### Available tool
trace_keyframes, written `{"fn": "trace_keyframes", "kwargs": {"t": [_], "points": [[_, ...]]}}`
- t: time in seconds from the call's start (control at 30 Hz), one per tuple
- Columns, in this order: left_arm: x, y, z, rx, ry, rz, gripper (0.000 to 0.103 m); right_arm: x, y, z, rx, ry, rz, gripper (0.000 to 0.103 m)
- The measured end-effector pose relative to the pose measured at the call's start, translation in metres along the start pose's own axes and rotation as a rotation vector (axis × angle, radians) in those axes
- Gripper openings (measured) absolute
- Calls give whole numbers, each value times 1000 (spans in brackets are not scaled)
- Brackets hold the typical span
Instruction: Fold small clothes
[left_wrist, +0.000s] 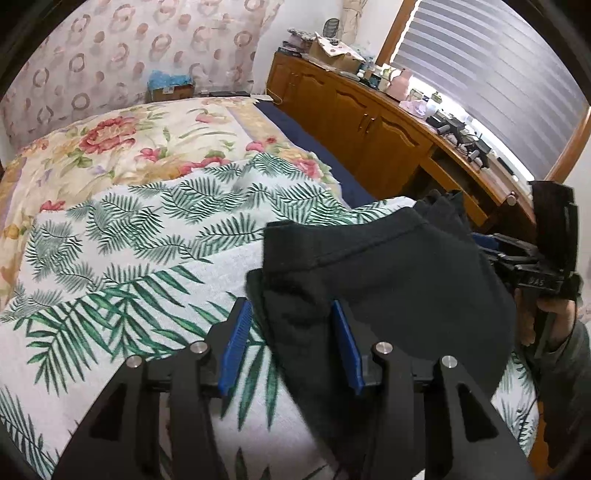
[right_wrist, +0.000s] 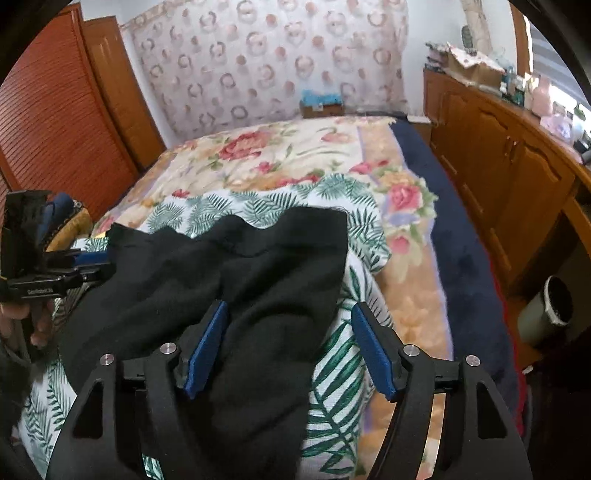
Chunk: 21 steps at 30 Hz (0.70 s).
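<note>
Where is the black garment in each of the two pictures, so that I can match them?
Left wrist: the black garment fills the lower centre-right, between the left gripper fingers.
Right wrist: it lies centre-left, between the right gripper fingers.
Shared landmark: the fern-print towel under it.

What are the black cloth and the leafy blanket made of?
The black cloth looks like soft, matte knit, maybe cotton: it droops and shows a stitched seam. The leafy blanket looks like nubby terry towelling with a printed pattern.
</note>
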<state>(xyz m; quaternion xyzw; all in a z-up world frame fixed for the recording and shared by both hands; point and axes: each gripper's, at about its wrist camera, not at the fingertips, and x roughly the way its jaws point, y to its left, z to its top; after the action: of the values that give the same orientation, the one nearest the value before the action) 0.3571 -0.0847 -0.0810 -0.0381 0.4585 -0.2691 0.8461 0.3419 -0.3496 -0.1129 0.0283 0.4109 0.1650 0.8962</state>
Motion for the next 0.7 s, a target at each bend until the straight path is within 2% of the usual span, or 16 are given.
{"fn": "trace_keyframes", "kwargs": {"t": [0.13, 0.17, 0.23, 0.27, 0.3, 0.33, 0.37, 0.4, 0.47, 0.5, 0.6, 0.7], "points": [[2, 4, 3, -40, -3, -49, 42, 8, -1, -2, 25, 32, 45, 72], [2, 4, 4, -50, -3, -59, 39, 8, -2, -3, 25, 32, 50, 72], [3, 4, 4, -46, -12, -68, 23, 7, -1, -3, 25, 34, 65, 72], [4, 3, 4, -40, -13, -71, 22, 7, 0, -4, 21, 36, 70, 73], [3, 2, 3, -34, -21, -72, 17, 7, 0, -4, 17, 34, 71, 71], [1, 0, 2, -26, -36, -86, 13, 8, 1, -5, 16, 35, 81, 67], [-2, 0, 2, -26, -47, -97, 12, 9, 2, -5, 11, 37, 99, 59], [-4, 1, 2, -25, -49, -104, 11, 9, 4, -6, 16, 43, 112, 47], [-15, 0, 3, -21, -76, -112, 11, 8, 8, -6, 26, 53, 168, 29], [-25, -2, 3, -13, -99, -121, 10, 6, 11, -7, 8, 49, 163, 22], [-52, -10, 1, 15, -153, -119, 10, -7, 20, -7, -25, 9, 145, 15], [-81, -22, -4, 62, -215, -88, 10, -28, 32, -6, -22, -65, 128, 14]]}}
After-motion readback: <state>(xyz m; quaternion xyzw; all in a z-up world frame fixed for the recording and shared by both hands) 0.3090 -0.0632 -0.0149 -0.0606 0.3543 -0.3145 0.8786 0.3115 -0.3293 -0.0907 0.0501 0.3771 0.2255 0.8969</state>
